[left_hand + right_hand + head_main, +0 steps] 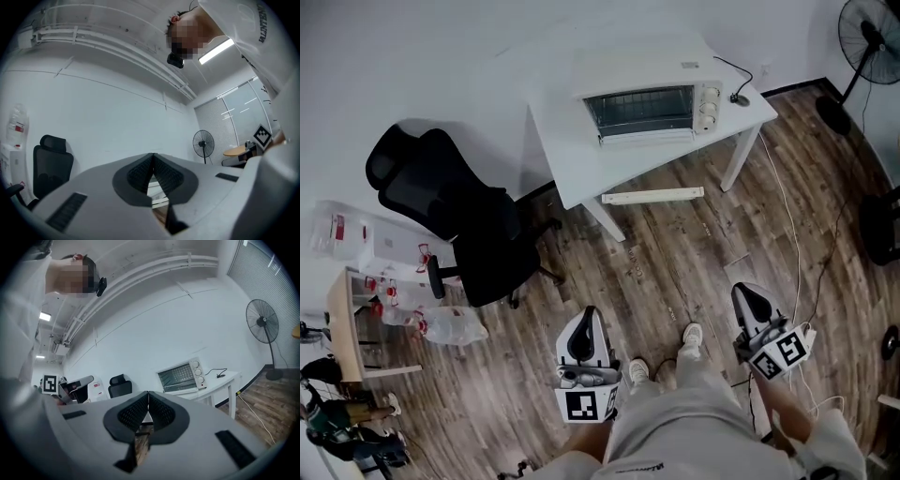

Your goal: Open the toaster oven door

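Observation:
A white toaster oven (651,109) with a glass door, shut, and three knobs at its right stands on a white table (581,169) against the far wall; it also shows in the right gripper view (183,375). Both grippers hang low by the person's legs, far from the oven. My left gripper (586,323) is shut with nothing in it, its jaw tips meeting (153,155). My right gripper (747,291) is likewise shut and empty, tips together (148,393).
A black office chair (459,220) stands left of the table. A standing fan (862,56) is at the far right, and a white cable (792,225) runs from the table across the wood floor. Boxes and a small desk (342,319) sit at the left.

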### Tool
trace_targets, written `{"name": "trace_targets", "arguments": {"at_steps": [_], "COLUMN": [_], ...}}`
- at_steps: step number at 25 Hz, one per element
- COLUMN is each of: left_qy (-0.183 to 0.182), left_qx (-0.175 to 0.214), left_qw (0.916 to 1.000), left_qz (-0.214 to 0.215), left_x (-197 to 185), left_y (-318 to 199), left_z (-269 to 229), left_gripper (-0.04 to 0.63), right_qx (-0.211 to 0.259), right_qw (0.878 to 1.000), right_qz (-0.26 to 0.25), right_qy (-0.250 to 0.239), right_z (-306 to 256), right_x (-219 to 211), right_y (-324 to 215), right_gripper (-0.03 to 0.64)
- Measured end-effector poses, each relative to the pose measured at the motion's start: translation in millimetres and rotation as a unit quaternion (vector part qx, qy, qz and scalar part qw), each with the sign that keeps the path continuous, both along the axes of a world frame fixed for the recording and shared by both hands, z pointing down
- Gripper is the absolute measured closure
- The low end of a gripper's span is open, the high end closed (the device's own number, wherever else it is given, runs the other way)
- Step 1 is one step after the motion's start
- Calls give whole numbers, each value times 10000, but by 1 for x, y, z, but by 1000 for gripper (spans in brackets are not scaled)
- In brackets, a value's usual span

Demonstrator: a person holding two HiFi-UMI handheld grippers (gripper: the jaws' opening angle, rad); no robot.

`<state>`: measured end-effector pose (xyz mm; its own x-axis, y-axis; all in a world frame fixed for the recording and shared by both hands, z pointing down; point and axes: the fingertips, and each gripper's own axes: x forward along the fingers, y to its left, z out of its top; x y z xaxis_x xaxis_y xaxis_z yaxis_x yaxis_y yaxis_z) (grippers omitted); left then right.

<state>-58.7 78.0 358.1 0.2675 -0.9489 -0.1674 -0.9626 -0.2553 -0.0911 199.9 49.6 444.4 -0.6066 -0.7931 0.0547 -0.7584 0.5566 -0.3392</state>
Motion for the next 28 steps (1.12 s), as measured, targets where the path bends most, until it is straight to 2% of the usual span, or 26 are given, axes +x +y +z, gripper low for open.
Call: {"name": "trace_targets", "arguments": {"at_steps": [5,12,17,20,28], "left_qy": [152,353,505,562,453], "left_qx": [216,562,623,529,-112], "left_qw": [9990,9935,9916,9907,9895], "left_qz": [356,926,1018,1118,1368], "left_x": [-33,-78,-93,-95,-79], "left_y": [42,98,125,135,149], "left_z": [-13,-33,-35,-35,-13], "left_gripper": [588,588,588,588,588], "right_qx": [177,335,418,550,620], "right_qw": [9994,9968,9955,9940,9887], "right_qz": [297,730,827,893,1163], "right_qy": [41,51,193,323,718], "right_z": [-19,-37,-52,-65,-71], "right_x": [-37,-92,-105,-104,-76], "right_y": [48,124,157,170,197], "right_gripper": [598,598,598,598,598]}}
